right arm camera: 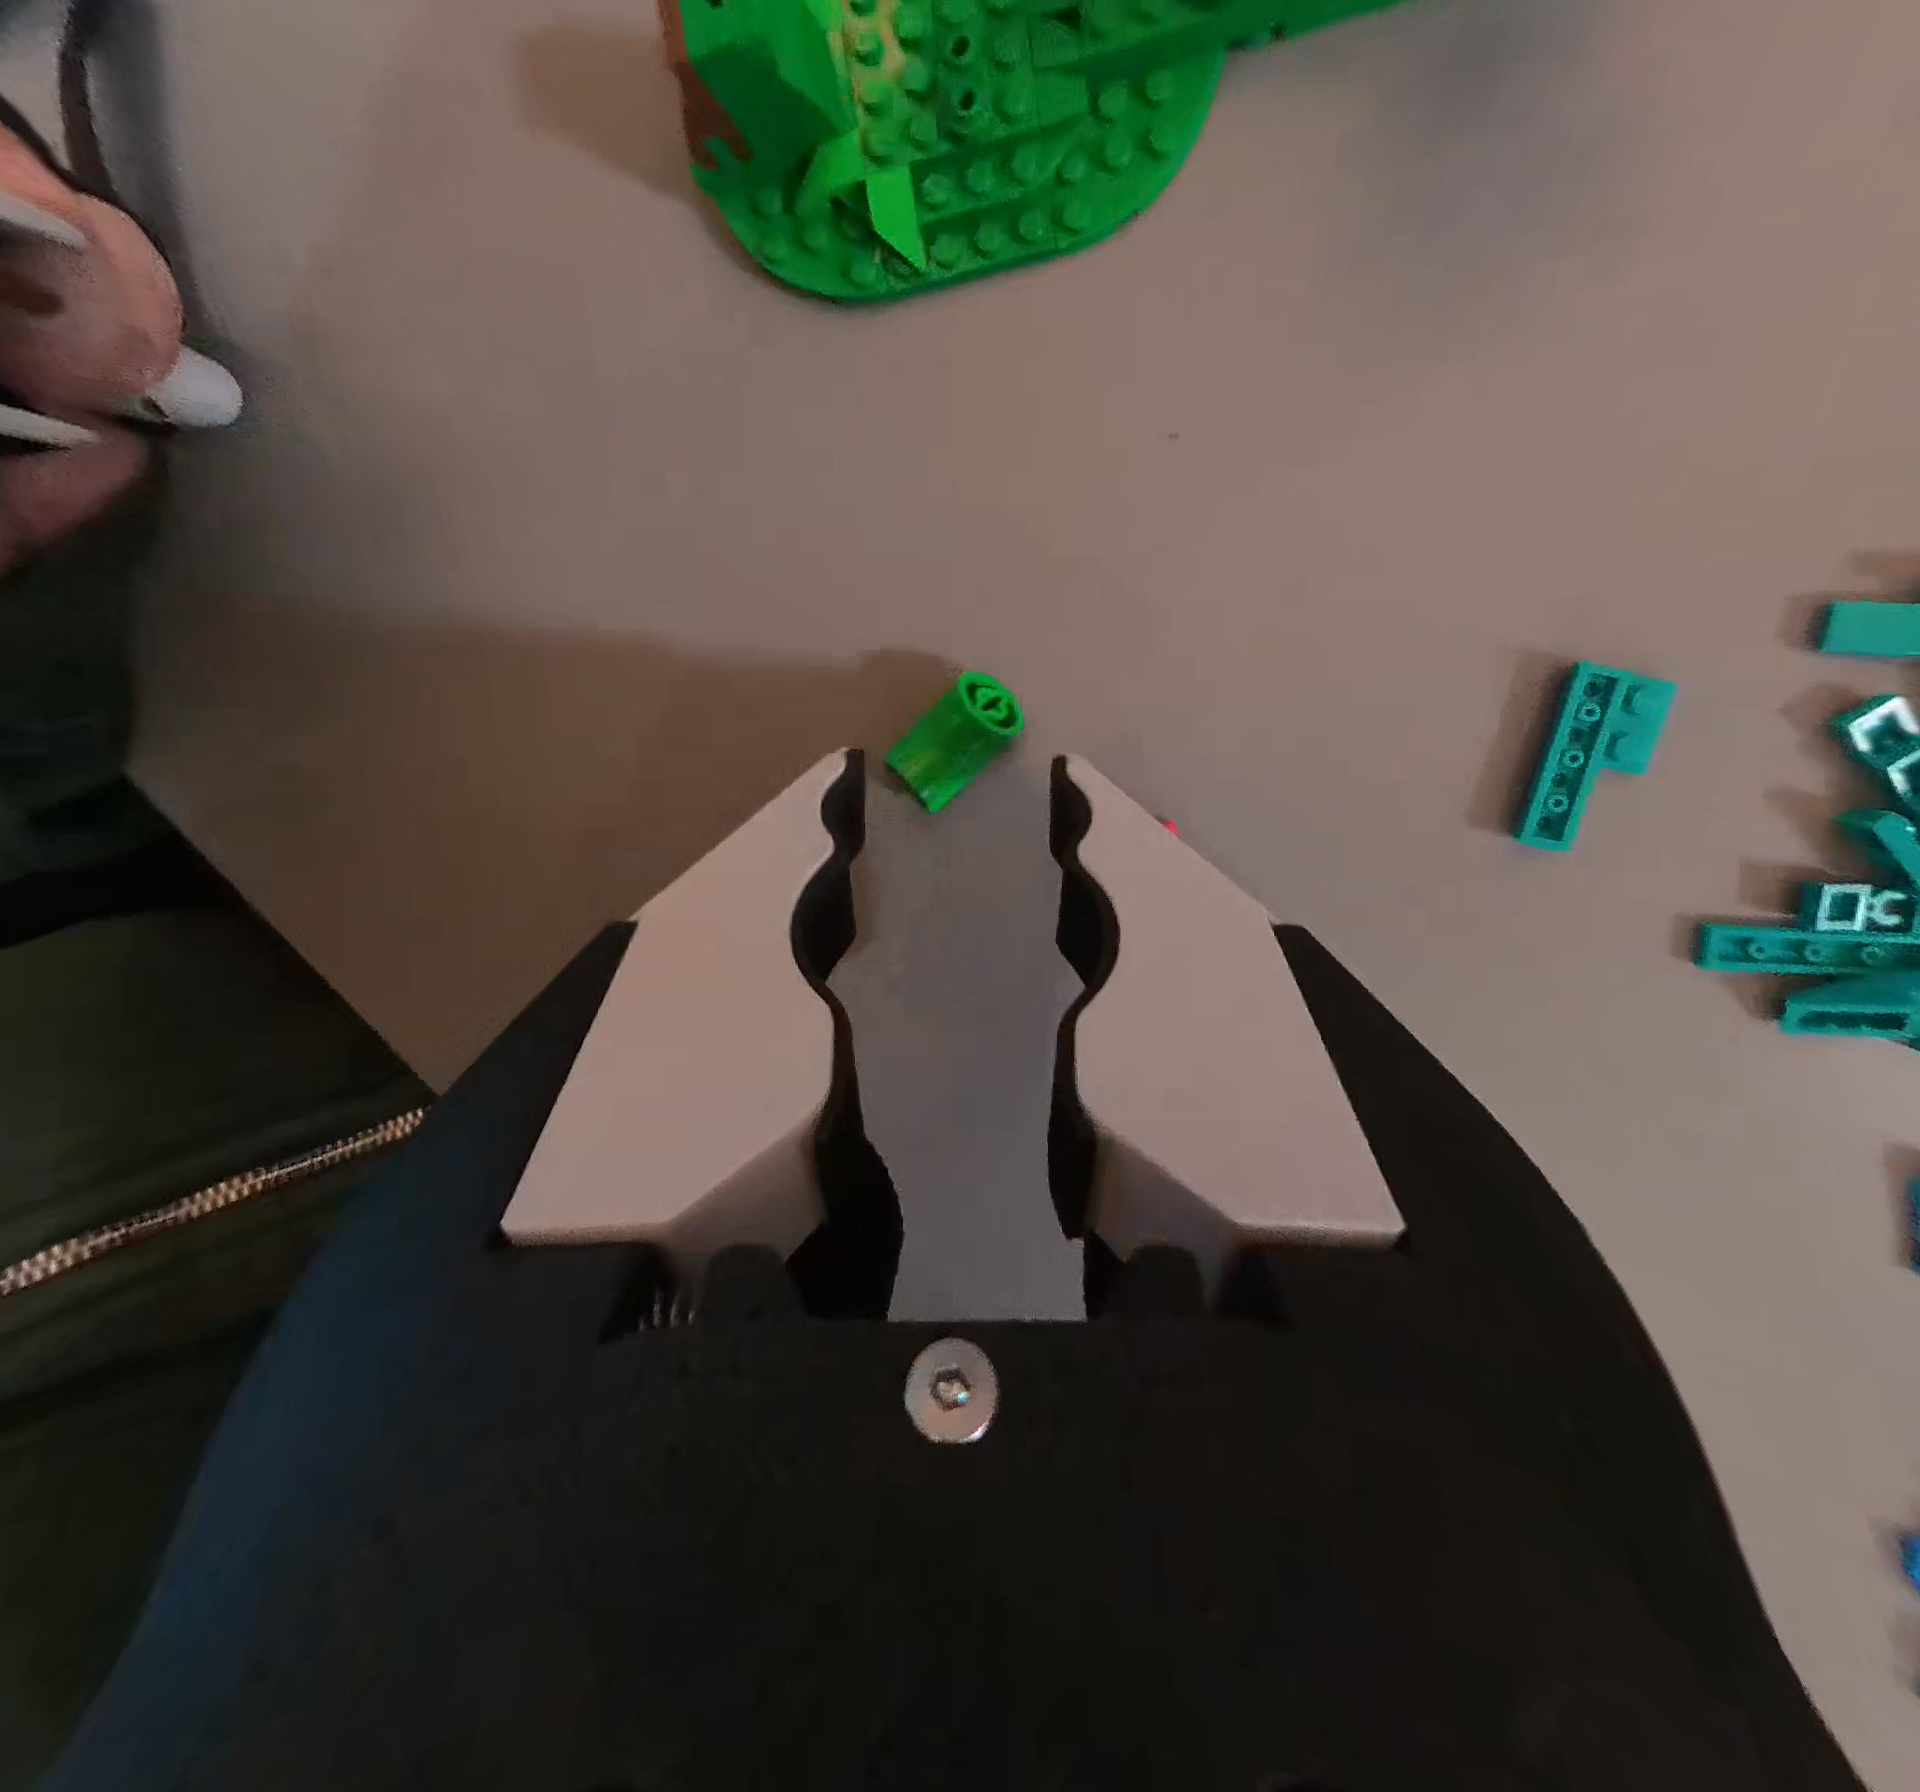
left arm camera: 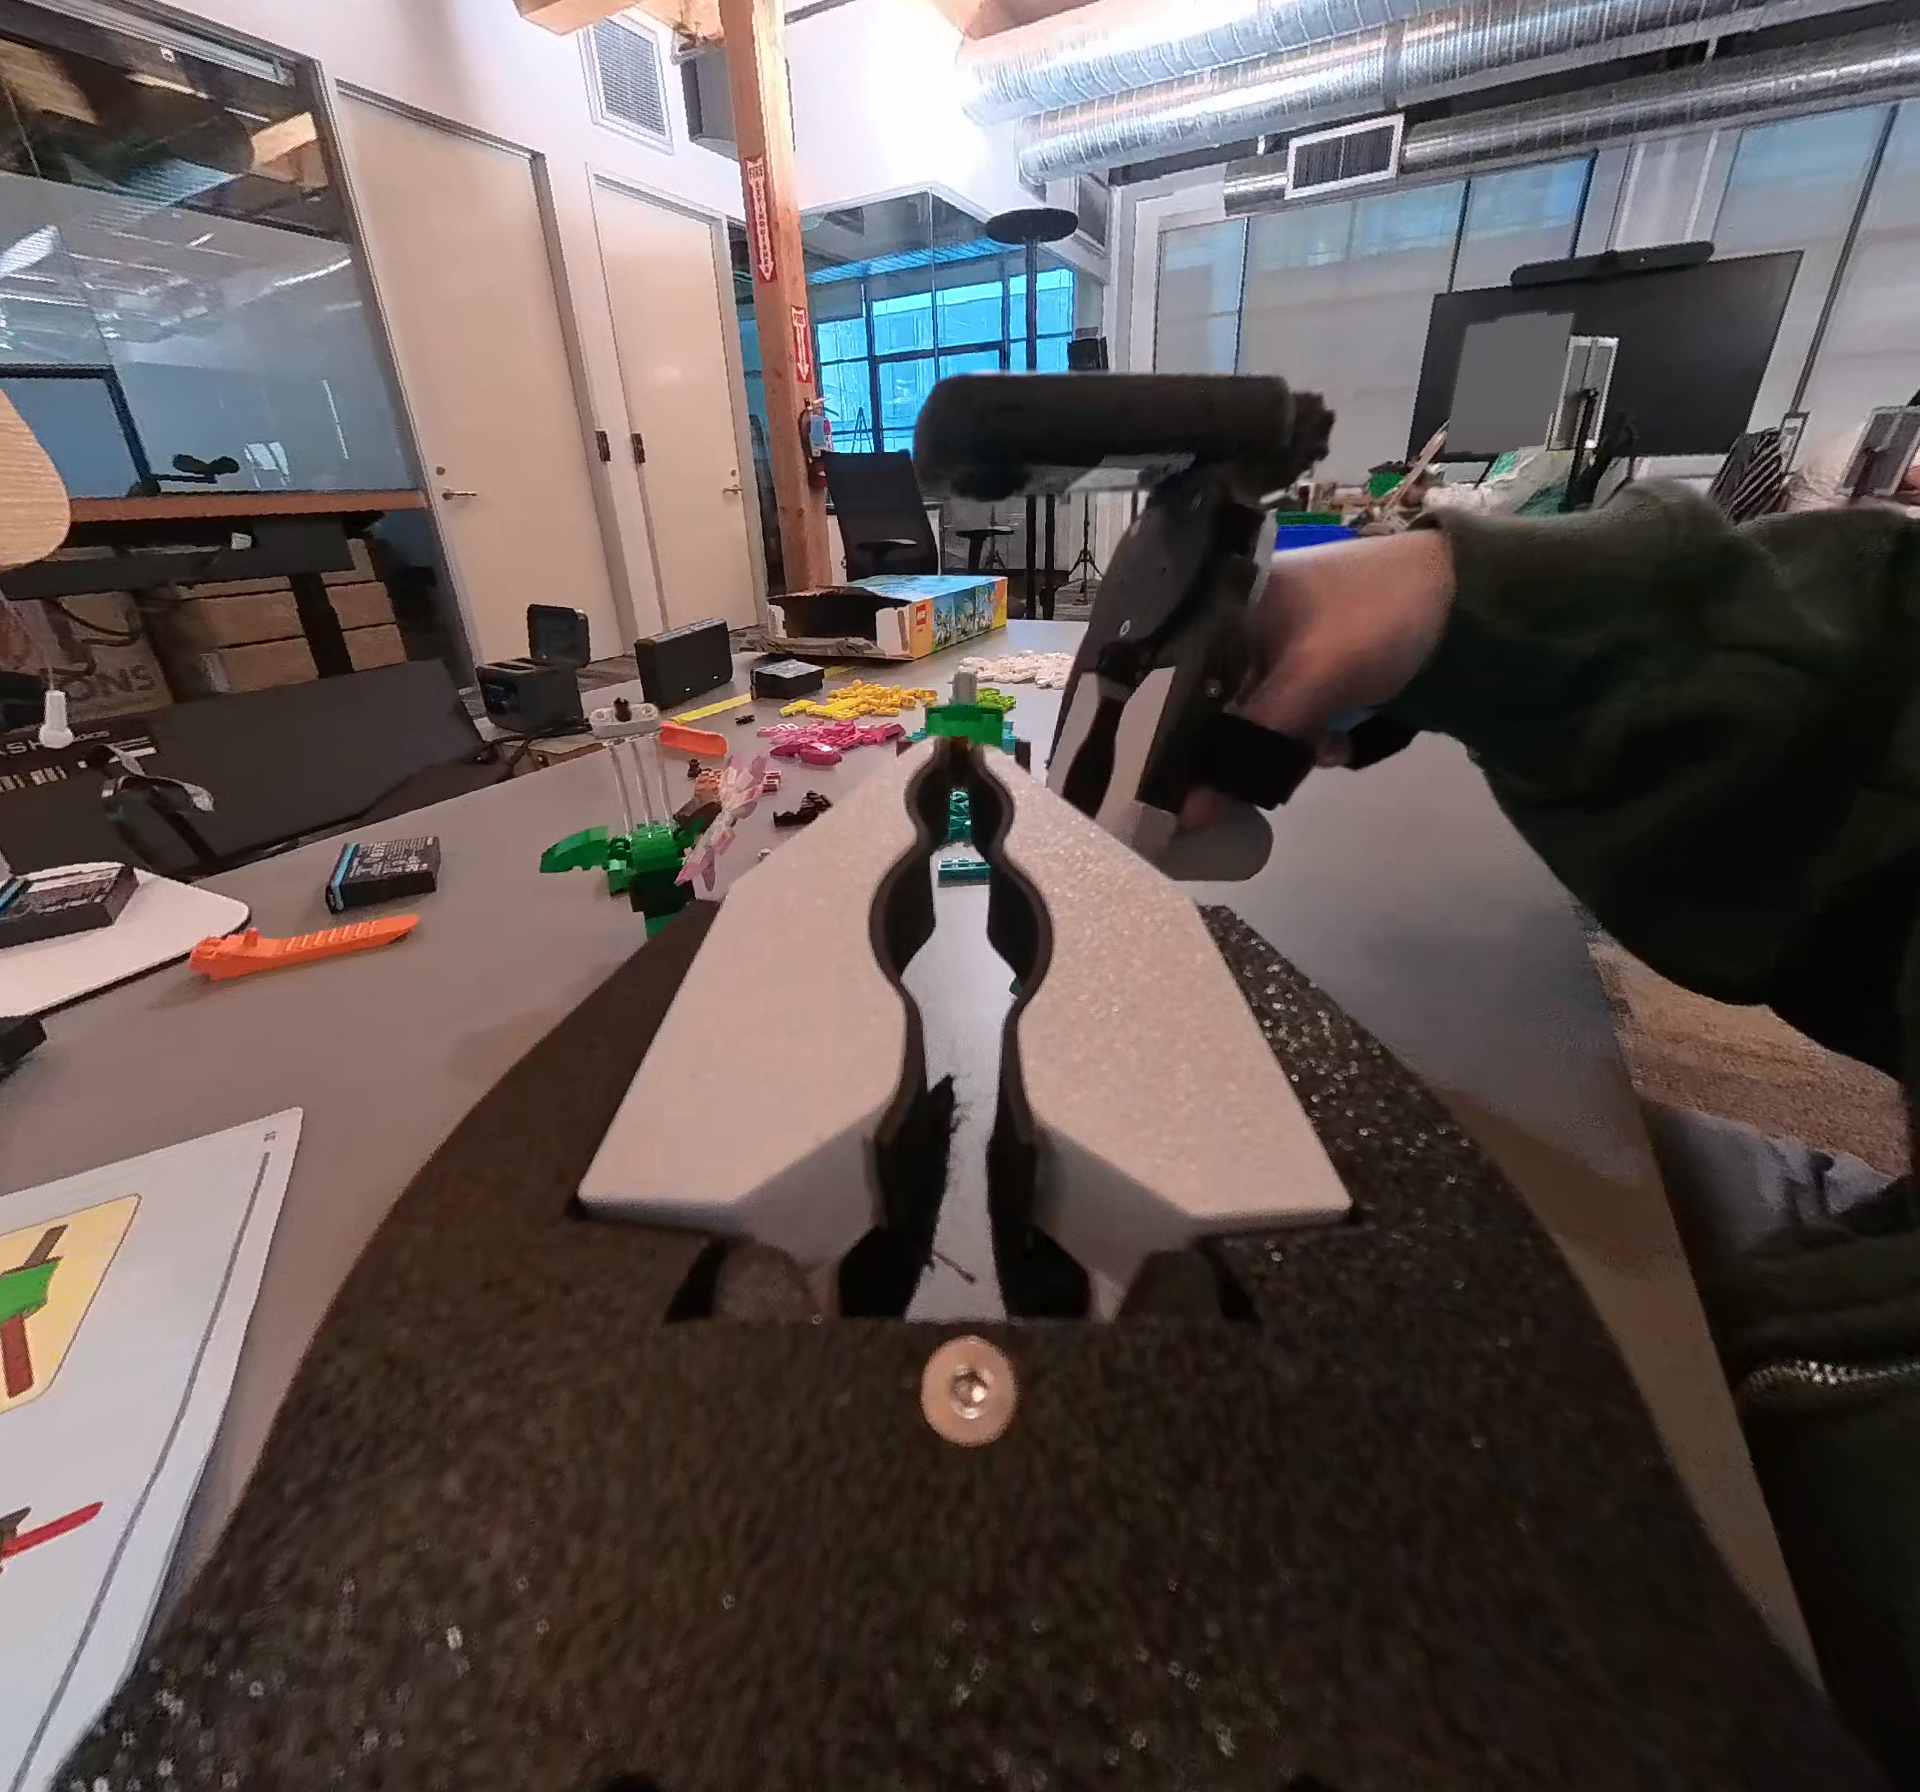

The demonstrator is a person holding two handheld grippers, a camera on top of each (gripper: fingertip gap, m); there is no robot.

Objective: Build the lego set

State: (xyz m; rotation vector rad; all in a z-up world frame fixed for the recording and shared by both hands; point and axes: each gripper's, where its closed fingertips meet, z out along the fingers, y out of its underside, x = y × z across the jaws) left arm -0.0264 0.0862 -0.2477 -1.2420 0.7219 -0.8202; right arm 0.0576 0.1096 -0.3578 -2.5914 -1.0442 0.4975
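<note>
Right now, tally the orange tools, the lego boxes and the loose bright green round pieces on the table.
Orange tools: 2 (near, far)
Lego box: 1
Green round piece: 1
Total: 4

Left wrist view: two red vertical signs with white lettering are hanging on the round wooden post, one above the other. A small red square brand logo is showing on the end of the colourful opened cardboard box at the far side of the grey table. A small black box with a printed white and blue label is lying flat on the table. Dark lettering is showing on the brown cardboard cartons under the desk at the left. The white printed instruction sheet is carrying a small, unreadable mark at its corner.

Right wrist view: no writing is showing.
</note>
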